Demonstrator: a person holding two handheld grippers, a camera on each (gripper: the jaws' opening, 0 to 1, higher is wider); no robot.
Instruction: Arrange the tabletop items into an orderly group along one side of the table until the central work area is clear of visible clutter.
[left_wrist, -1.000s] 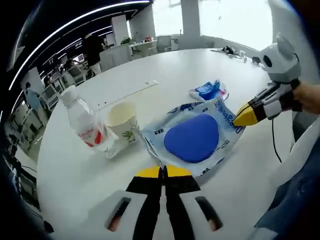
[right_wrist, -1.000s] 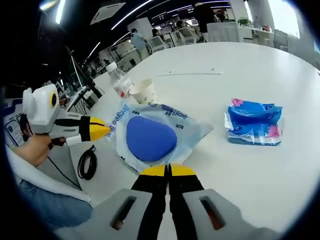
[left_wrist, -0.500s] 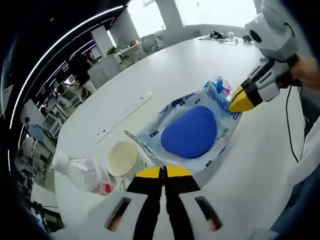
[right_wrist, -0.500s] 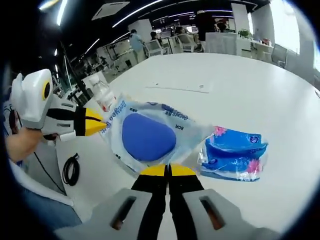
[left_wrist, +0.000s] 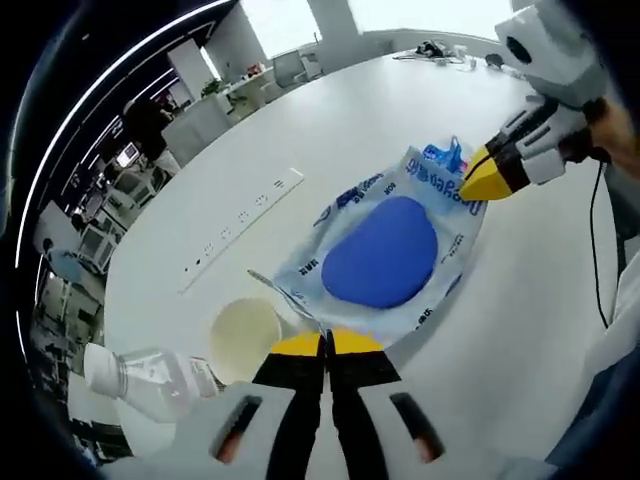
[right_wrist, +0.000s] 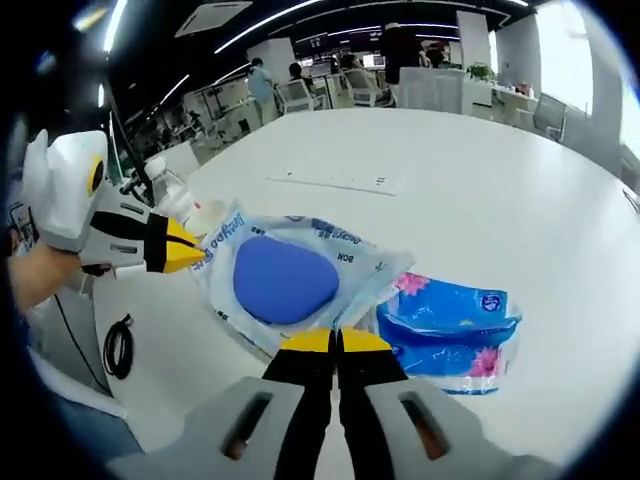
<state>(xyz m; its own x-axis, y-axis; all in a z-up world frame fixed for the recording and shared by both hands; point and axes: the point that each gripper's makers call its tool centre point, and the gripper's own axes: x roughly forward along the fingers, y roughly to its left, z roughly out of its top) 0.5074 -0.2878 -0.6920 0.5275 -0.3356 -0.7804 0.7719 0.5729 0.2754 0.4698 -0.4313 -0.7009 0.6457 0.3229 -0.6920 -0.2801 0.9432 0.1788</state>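
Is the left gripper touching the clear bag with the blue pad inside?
Touching. In the left gripper view the left gripper is shut on one edge of the clear bag; the right gripper view shows it pinching that bag's edge.

Both gripper views look down close from opposite ends of the blue-pad packet (left_wrist: 385, 260) (right_wrist: 285, 282), sharing it; each shows the other gripper at 2 and 9 o'clock.

Open-plan office with a big meeting table

Around the wide round white table (right_wrist: 520, 180), rows of desks with office chairs (right_wrist: 300, 92) at 12 o'clock, long ceiling light strips (right_wrist: 290, 20), bright windows (left_wrist: 420, 12) beyond.
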